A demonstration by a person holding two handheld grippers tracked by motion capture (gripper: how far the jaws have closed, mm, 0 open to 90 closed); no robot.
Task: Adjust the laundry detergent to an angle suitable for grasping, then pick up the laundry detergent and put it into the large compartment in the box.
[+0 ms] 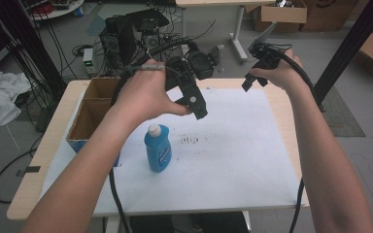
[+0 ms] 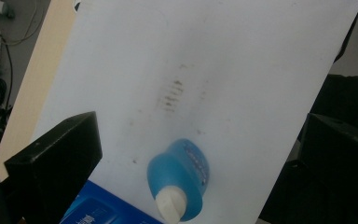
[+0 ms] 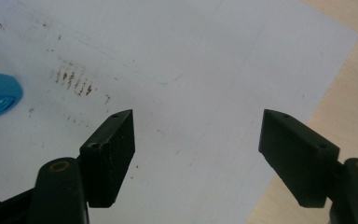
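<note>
Forearms reach in over the worktop; the bottle stands upright on the white sheet beside the box, not yet grasped; the left hand-held gripper hovers above it, jaws wide; the right hand-held gripper gapes empty, well apart; grasping probably remains.

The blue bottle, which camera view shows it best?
The high view: the blue bottle stands upright and whole on the white sheet. The left gripper view looks down on its white cap; the right gripper view catches an edge.
</note>
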